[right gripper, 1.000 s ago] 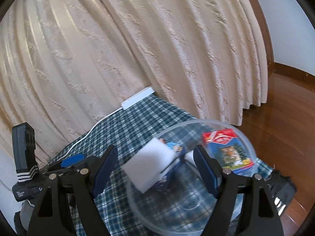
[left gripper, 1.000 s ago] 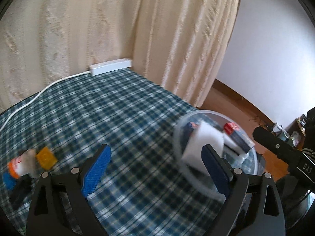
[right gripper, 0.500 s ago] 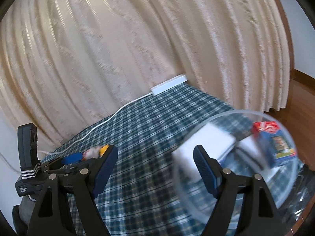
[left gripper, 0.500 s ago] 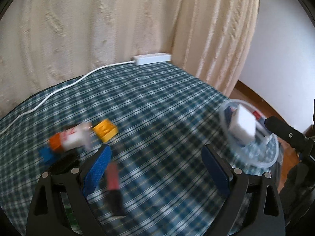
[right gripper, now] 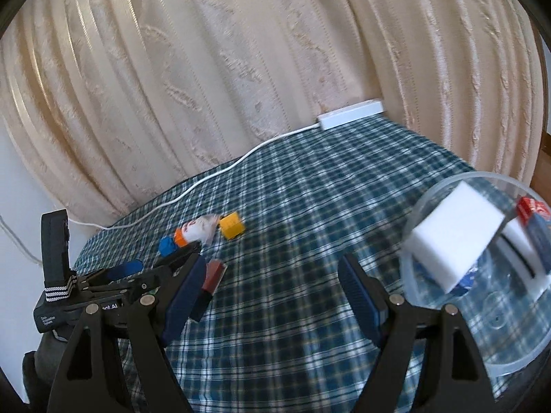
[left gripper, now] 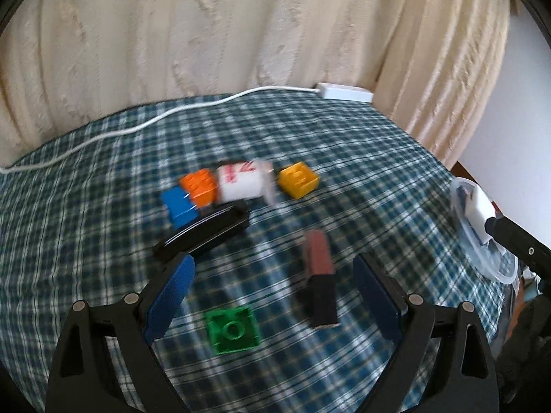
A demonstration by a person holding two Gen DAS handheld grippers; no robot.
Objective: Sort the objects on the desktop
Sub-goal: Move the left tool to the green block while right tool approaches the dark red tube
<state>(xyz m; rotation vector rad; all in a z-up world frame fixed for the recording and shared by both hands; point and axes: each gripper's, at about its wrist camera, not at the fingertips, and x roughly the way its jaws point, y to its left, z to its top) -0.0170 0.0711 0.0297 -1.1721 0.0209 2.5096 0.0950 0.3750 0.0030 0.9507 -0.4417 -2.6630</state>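
Both tongs — left (left gripper: pixel 273 287) and right (right gripper: pixel 272 290) — are spread and hold nothing. The left view alone shows the green brick (left gripper: pixel 233 329) on the counter (left gripper: pixel 344 144); the right view alone shows the bowl (right gripper: pixel 516 361) interior — a white block (right gripper: pixel 454 230) leaning inside.

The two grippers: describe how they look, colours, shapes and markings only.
Both match. The left gripper and the right gripper each have two matte black, triangular cut-out finger arms with silver round pivot screws, tipped with ribbed blue pads. From the right wrist view, the left gripper's black body carries small white lettering, too blurred to read, and a black-and-white striped strap. No cables show.
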